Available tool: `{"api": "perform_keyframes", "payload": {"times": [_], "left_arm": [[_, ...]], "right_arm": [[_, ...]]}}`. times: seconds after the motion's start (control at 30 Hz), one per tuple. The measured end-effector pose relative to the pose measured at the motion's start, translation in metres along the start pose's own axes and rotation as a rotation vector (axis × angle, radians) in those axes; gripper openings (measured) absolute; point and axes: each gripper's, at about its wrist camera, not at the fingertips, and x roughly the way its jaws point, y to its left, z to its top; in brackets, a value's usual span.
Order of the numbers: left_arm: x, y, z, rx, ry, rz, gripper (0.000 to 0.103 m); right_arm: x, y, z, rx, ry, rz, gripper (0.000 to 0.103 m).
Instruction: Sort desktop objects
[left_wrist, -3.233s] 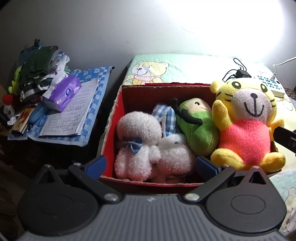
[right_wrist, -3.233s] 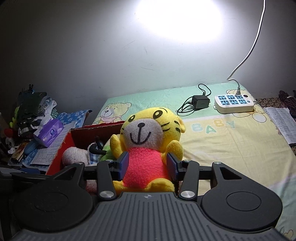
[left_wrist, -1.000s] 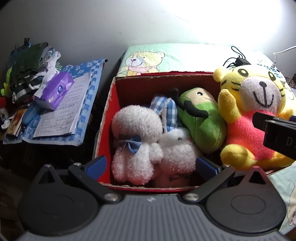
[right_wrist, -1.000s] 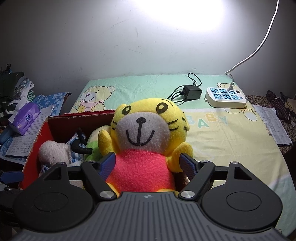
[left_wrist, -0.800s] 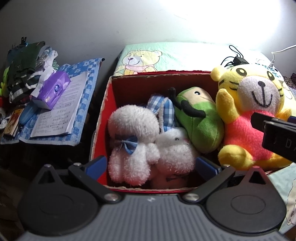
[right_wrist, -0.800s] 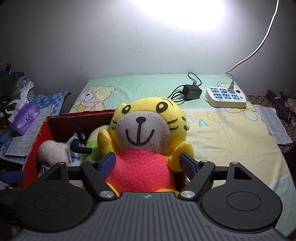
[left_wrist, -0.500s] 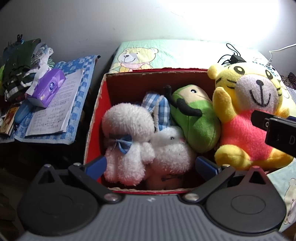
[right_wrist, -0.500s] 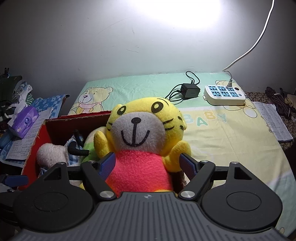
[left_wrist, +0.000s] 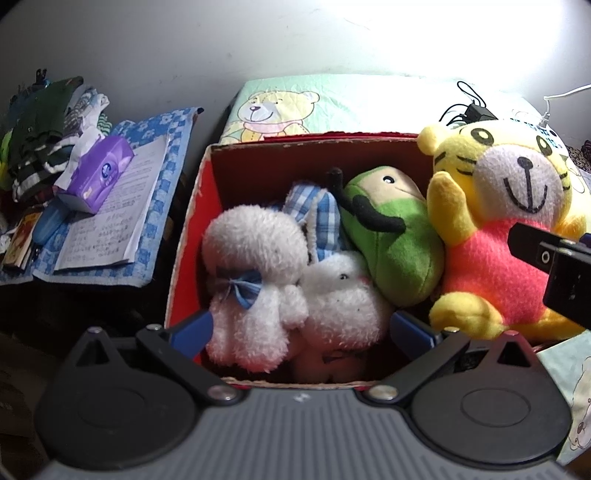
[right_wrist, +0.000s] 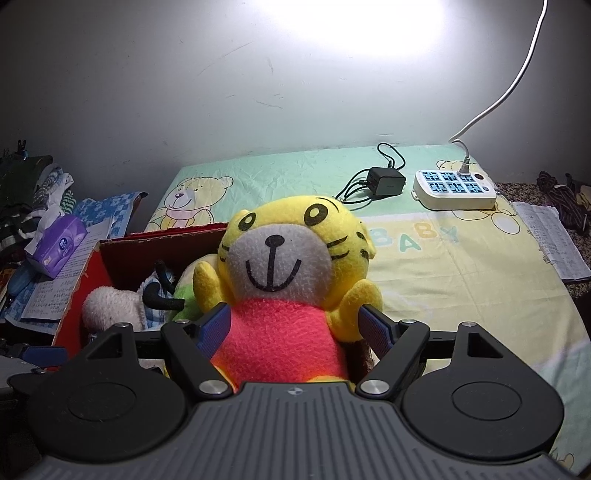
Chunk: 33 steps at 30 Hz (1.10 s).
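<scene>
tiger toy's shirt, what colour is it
Bright pink-red, on the yellow tiger toy. It shows best in the right wrist view.

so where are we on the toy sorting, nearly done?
Nearly. Done: the white plush dog, white bunny and green plush sit inside the red box. In hand: the yellow tiger sits at the box's right end, the open right gripper straddling it, apparently released. The left gripper is open, empty. Left: backing out.

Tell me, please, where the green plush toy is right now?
In the left wrist view, the green plush toy lies inside the red cardboard box, between the white bunny and the yellow tiger plush at the box's right end.
</scene>
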Motion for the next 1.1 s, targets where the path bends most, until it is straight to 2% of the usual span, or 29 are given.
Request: {"api": "perform_keyframes", "payload": {"times": [0.3, 0.47, 0.7, 0.93, 1.1], "left_arm": [[0.002, -0.006, -0.003, 0.024, -0.001, -0.013, 0.102], [0.006, -0.008, -0.005, 0.017, 0.016, -0.066, 0.102], [0.007, -0.009, -0.007, 0.019, 0.007, -0.058, 0.102], [0.014, -0.007, -0.007, -0.002, 0.039, -0.076, 0.101], [0.006, -0.007, -0.008, -0.004, 0.001, -0.059, 0.101]], "right_arm": [[0.000, 0.001, -0.003, -0.012, 0.011, 0.006, 0.078], [-0.003, 0.000, -0.004, -0.004, 0.007, 0.005, 0.078], [-0.005, -0.002, -0.007, 0.000, 0.002, -0.006, 0.078], [-0.005, -0.003, -0.010, 0.005, 0.004, -0.012, 0.078], [-0.006, -0.005, -0.010, 0.015, 0.000, -0.012, 0.078]]}}
